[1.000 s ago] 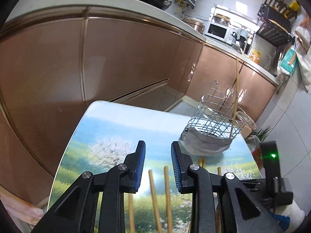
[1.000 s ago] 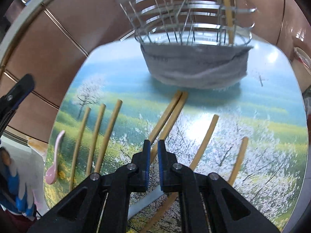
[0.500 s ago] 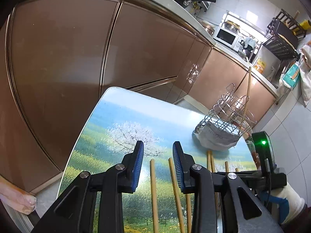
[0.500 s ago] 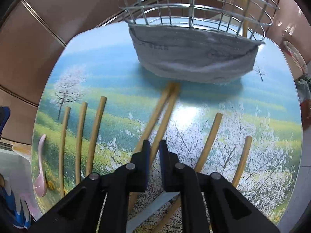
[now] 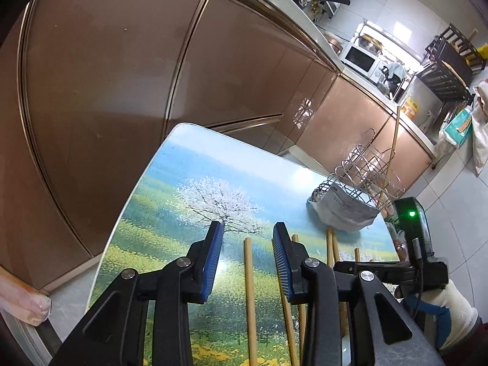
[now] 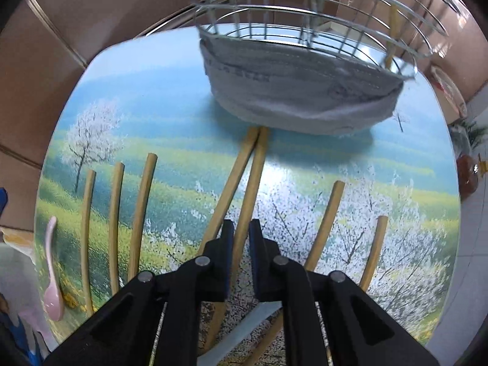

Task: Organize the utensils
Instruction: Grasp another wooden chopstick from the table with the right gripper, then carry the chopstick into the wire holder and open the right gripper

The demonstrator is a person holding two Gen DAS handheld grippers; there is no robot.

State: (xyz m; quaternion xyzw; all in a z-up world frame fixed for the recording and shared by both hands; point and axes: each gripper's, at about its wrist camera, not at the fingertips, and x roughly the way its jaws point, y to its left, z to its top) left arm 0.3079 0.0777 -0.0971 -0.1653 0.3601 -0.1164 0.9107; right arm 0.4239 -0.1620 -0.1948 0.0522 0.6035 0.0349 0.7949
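Copper-brown kitchen cabinets (image 5: 106,91) curve around the small table (image 6: 170,70) I am working over, its top printed with a meadow and blossoming trees. On my left gripper (image 5: 247,251) I see the jaws spread wide with nothing between the blue pads; it hangs above the near left part of the table, and one chopstick (image 5: 250,299) lies on the surface in line with the gap. My right gripper (image 6: 241,254) has its jaws narrowed to a slim gap, holding nothing that I can make out, poised over a pair of chopsticks (image 6: 244,192) that lie side by side and touching, their far tips reaching the base of the wire utensil basket (image 6: 320,27). That basket stands at the far end of the table with a grey cloth (image 6: 299,97) wrapped round its lower part and one chopstick upright inside. Three chopsticks (image 6: 114,222) lie spaced apart to the left, two more to the right. A pink spoon (image 6: 52,271) rests at the table's left edge.
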